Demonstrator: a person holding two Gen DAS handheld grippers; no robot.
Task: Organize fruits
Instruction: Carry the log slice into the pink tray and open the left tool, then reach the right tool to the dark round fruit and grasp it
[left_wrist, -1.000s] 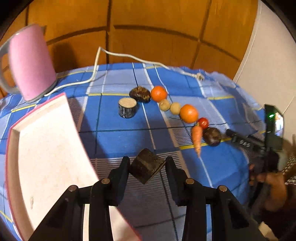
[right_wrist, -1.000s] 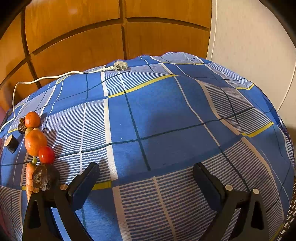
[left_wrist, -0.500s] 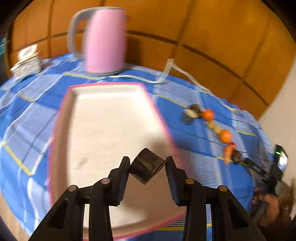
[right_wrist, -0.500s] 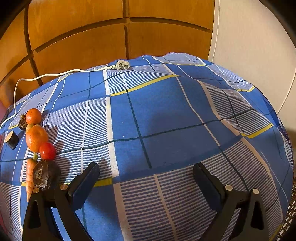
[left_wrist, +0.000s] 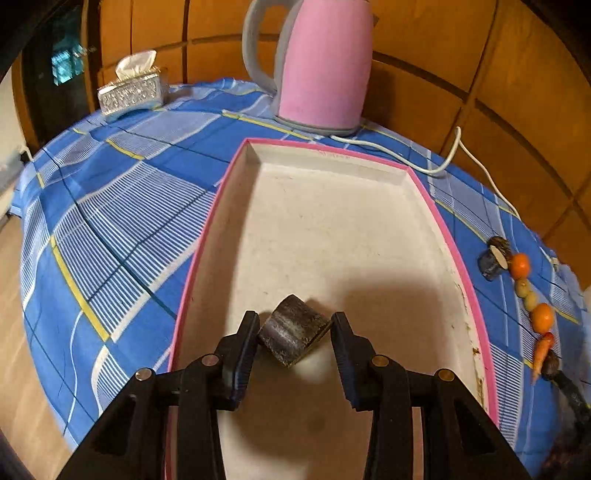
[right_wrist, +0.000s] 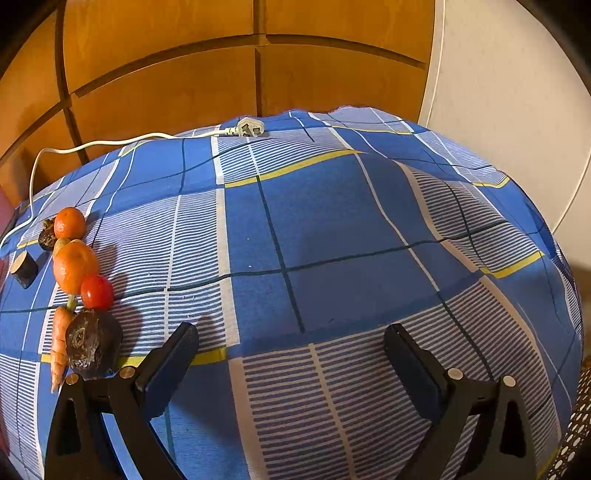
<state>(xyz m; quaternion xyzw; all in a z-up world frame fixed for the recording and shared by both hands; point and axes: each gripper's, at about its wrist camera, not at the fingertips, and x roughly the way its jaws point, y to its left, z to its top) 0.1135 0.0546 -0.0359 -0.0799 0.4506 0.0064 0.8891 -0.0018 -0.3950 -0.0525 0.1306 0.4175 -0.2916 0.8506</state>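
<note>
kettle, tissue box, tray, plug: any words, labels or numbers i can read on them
None can be read.
pink kettle: no print visible.
tissue box: only a pattern, no words.
tray: faint marks on the far rim, too small to read.
plug: too small to tell.

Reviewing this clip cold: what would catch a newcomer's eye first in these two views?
First the left gripper, its fingers clamped on a dark chunky piece above the near end of a pink-rimmed tray, with a big pink kettle standing behind the tray. Next, the row of produce on the blue checked cloth: two oranges, a red tomato and a carrot, left of the open right gripper.
</note>
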